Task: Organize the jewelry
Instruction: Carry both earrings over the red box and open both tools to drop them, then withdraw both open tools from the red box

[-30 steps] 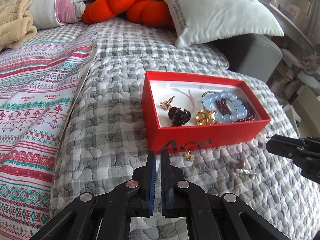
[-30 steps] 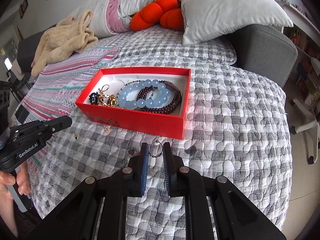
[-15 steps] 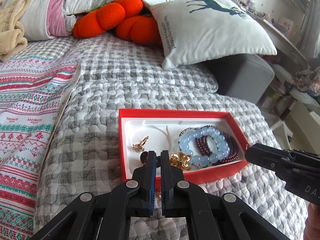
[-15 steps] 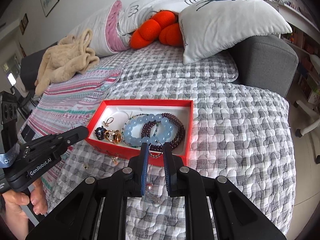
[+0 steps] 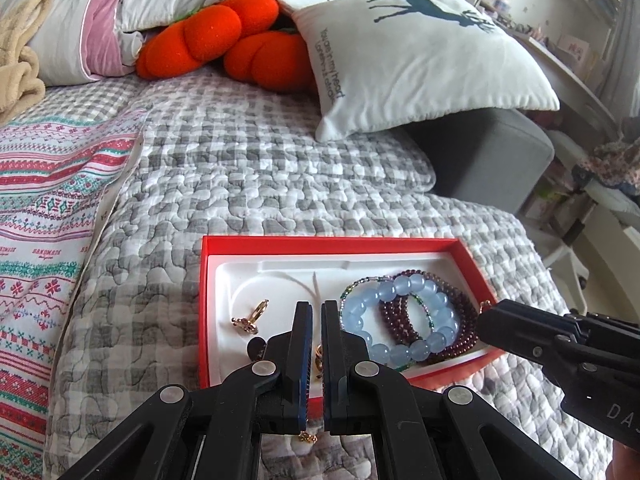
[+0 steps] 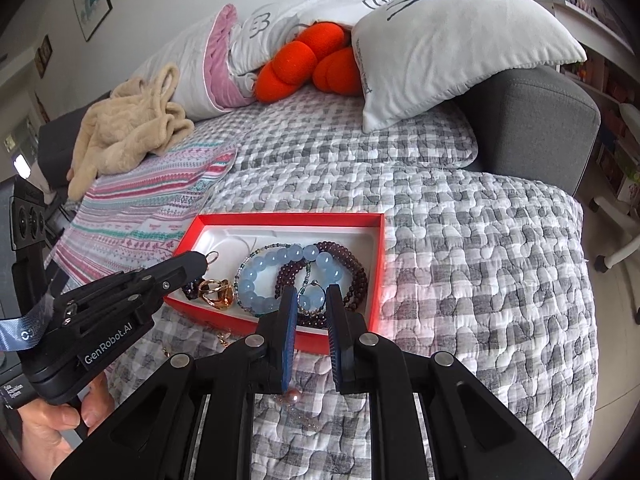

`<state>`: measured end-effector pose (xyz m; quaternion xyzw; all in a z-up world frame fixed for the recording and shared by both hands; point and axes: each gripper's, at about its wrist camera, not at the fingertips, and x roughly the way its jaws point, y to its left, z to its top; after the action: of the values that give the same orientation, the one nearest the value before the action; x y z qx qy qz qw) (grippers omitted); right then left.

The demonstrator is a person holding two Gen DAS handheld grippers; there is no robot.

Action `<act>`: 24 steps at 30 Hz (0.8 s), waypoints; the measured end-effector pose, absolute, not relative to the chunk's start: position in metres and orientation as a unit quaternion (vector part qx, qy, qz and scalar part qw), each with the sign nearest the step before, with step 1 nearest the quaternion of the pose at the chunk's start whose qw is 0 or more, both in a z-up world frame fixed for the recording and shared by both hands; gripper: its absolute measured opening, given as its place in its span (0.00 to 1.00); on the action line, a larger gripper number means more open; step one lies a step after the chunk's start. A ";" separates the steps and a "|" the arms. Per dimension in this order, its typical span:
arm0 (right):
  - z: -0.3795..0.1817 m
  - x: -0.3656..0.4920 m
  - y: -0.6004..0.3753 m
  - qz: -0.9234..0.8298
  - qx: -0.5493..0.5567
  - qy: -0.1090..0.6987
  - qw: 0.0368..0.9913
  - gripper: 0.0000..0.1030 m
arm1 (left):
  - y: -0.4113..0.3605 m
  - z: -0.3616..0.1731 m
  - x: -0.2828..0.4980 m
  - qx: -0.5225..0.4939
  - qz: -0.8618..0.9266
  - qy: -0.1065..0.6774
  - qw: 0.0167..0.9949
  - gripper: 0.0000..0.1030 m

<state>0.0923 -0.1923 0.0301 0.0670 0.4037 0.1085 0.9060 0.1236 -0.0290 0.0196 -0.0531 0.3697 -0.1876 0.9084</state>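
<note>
A red jewelry box (image 5: 332, 243) (image 6: 288, 219) lies on the checked quilt. In its white tray lie a blue bead bracelet (image 5: 400, 320) (image 6: 276, 268), a dark red bead bracelet (image 5: 452, 304) (image 6: 344, 256), a gold earring (image 5: 250, 318) and a gold piece (image 6: 218, 292). My right gripper (image 6: 311, 300) is shut on a small hoop earring (image 6: 311, 298) and holds it over the box's near edge. My left gripper (image 5: 316, 320) hovers over the box's near side, jaws nearly closed with nothing between them. Loose pieces lie on the quilt: a gold one (image 5: 307, 437) and a pearl earring (image 6: 292, 397).
A white deer pillow (image 5: 420, 56), an orange plush (image 5: 224, 36) and a beige blanket (image 6: 128, 128) lie at the back. A striped blanket (image 5: 48, 208) covers the left side. The grey sofa arm (image 6: 532, 120) is at the right, with the quilt's edge dropping off beyond.
Both grippers rose and moved forward over the box. The right one carried the hoop earring from the quilt in front of the box to above the box's near edge.
</note>
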 end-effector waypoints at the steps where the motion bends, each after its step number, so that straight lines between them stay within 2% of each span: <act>1: 0.030 0.092 -0.192 0.108 0.066 0.403 0.906 0.15 | -0.029 0.020 0.123 -0.051 -0.187 0.370 0.909 0.00; 5: 0.032 0.092 -0.193 0.107 0.066 0.401 0.908 0.15 | -0.028 0.024 0.119 -0.044 -0.184 0.363 0.912 0.21; 10: 0.035 0.093 -0.196 0.103 0.071 0.397 0.909 0.15 | -0.022 0.030 0.111 -0.042 -0.184 0.360 0.914 0.24; 14: 0.037 0.095 -0.198 0.100 0.077 0.396 0.910 0.15 | -0.013 0.029 0.103 -0.042 -0.178 0.362 0.914 0.35; 24: 0.034 0.110 -0.196 0.103 0.094 0.397 0.907 0.16 | 0.000 0.019 0.096 -0.027 -0.162 0.378 0.911 0.51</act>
<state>0.1101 -0.1961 0.0336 0.0937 0.3967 0.1030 0.9073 0.0961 0.0000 0.0186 -0.0269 0.3785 -0.1619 0.9109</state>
